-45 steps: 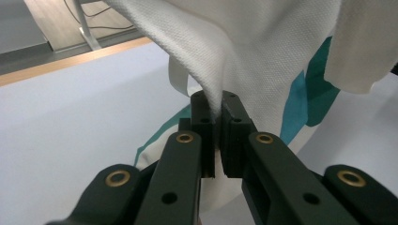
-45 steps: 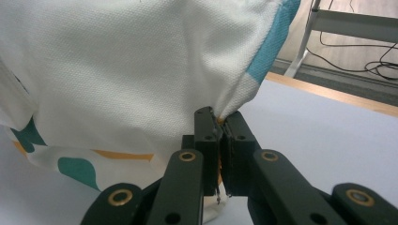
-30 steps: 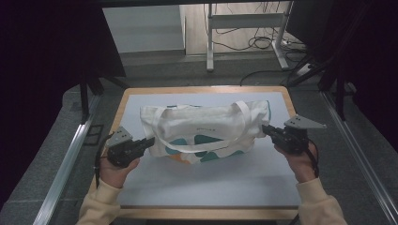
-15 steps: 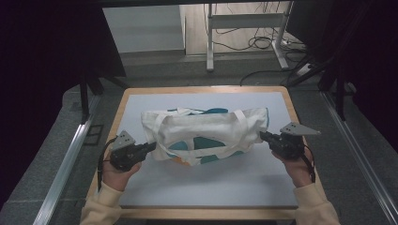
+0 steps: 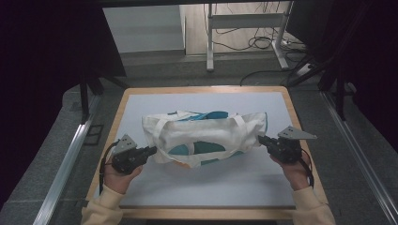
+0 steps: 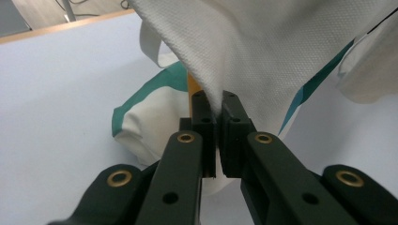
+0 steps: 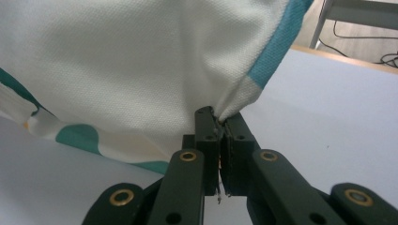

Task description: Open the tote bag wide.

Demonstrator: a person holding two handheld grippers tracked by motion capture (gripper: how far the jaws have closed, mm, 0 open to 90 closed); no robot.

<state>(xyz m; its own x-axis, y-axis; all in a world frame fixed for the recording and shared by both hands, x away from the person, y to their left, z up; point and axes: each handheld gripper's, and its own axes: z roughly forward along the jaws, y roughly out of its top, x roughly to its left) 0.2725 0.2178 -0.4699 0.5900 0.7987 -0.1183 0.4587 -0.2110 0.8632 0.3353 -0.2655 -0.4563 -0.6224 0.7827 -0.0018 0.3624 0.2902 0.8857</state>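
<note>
A white cloth tote bag [image 5: 206, 137] with teal and orange patches and white straps hangs stretched between both grippers over the pale blue mat [image 5: 197, 187]. My left gripper [image 5: 151, 150] is shut on the bag's left corner; in the left gripper view its jaws pinch white fabric [image 6: 244, 61] at my left gripper [image 6: 216, 110]. My right gripper [image 5: 261, 139] is shut on the bag's right corner, and the right gripper view shows cloth [image 7: 141, 61] with a teal edge clamped in my right gripper [image 7: 218, 119]. The bag's lower part droops onto the mat.
The mat lies on a wooden table [image 5: 286, 93] with a raised rim. Metal rails [image 5: 65, 164] run along both sides on the grey floor. A white desk frame [image 5: 244, 23] and cables stand beyond the far edge.
Both grippers have pulled the bag toward the near side of the mat. The bag's fold has shifted, and more teal shows along its top.
</note>
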